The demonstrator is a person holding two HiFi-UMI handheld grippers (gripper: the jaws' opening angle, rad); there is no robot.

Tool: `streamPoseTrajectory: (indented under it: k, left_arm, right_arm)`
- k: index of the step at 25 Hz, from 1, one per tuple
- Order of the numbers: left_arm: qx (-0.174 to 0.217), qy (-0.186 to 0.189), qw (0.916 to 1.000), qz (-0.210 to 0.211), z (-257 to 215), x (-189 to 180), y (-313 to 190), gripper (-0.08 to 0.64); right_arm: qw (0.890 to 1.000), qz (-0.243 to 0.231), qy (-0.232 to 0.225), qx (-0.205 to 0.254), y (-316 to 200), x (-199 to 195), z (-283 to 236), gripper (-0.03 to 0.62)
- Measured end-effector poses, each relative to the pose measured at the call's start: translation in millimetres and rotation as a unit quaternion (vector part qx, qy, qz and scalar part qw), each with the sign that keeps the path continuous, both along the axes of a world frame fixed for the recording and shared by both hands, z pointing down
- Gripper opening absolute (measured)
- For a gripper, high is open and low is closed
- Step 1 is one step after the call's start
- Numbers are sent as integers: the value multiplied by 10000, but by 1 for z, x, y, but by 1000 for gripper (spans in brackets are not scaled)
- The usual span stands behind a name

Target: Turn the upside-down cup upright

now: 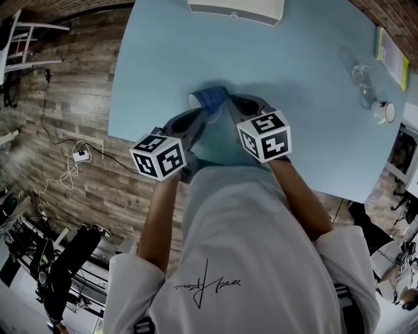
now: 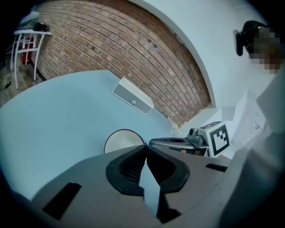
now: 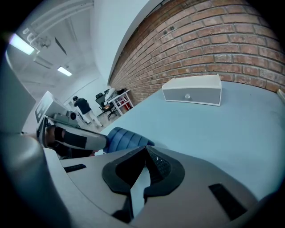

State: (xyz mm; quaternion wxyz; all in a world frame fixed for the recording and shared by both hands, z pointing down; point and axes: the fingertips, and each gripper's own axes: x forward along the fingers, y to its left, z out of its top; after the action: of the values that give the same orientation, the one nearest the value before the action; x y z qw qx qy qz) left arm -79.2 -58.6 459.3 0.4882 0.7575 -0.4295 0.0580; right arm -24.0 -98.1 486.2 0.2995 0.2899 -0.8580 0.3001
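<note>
A blue ribbed cup [image 1: 210,97] lies on its side on the light blue table [image 1: 307,78], its white mouth turned to the left. My left gripper [image 1: 207,117] sits just in front of the cup, its jaws shut with nothing between them; in the left gripper view the cup's round mouth [image 2: 123,140] shows just past the closed tips of the left gripper [image 2: 146,147]. My right gripper [image 1: 230,102] rests at the cup's right end, also shut and empty. In the right gripper view the cup's ribbed side [image 3: 126,138] lies left of the right gripper's [image 3: 146,150] tips.
A white oblong box [image 1: 236,10] stands at the table's far edge. A clear glass [image 1: 363,81] and a small white cup [image 1: 384,111] are at the far right, near a yellow-edged booklet [image 1: 392,55]. The table's near edge is right under the grippers.
</note>
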Motion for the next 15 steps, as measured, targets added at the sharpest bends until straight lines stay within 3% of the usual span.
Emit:
streamPoseTrajectory:
  k: [15]
  left_arm:
    - [-42,-139,9993,340,-3,17,14,23]
  right_arm:
    - [9995,256,102,-154,11,13,19,21]
